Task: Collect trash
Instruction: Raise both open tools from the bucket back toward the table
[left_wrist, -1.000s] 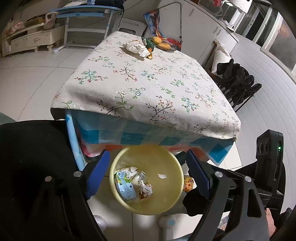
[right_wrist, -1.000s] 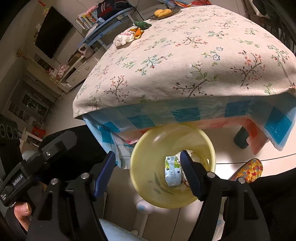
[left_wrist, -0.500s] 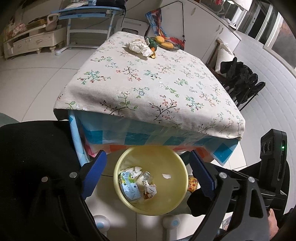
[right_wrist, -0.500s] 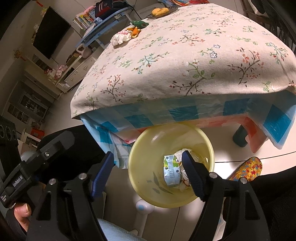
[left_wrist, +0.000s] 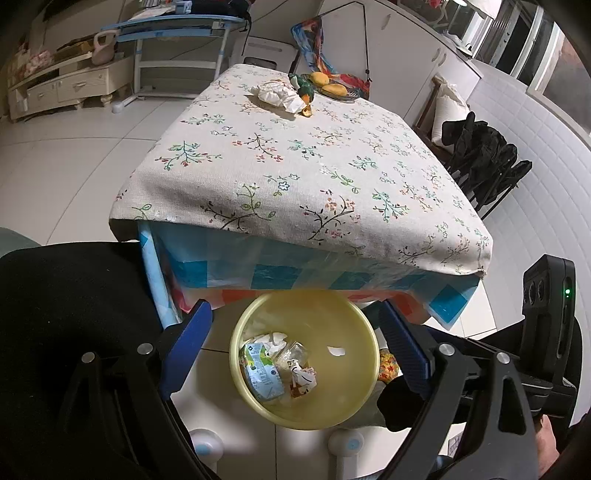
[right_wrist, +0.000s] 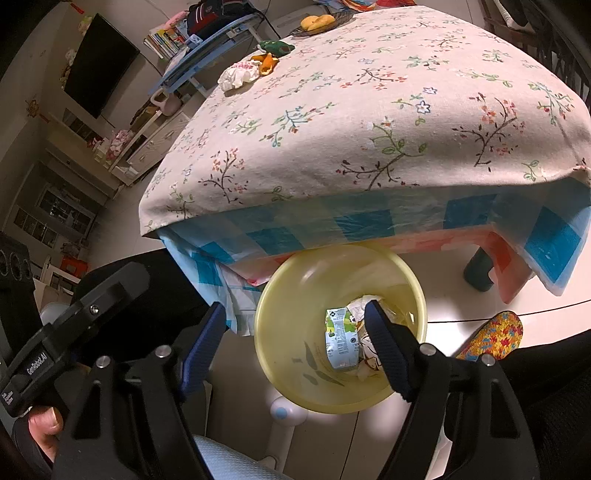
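Both views have pulled back a little from the table over the last second, so the yellow bin sits slightly lower between the fingers, and more of the flowered tablecloth shows. The left gripper hangs over the bin with its jaws spread wide and nothing between them. The right gripper is also wide and empty, its right finger crossing over the bin's mouth. Inside the bin lie a green-and-white carton and crumpled wrappers, toward 8 o'clock of its floor in the left view. More trash remains on the table at 12 o'clock: a crumpled white tissue with orange peel just beside it, near a plate of fruit.
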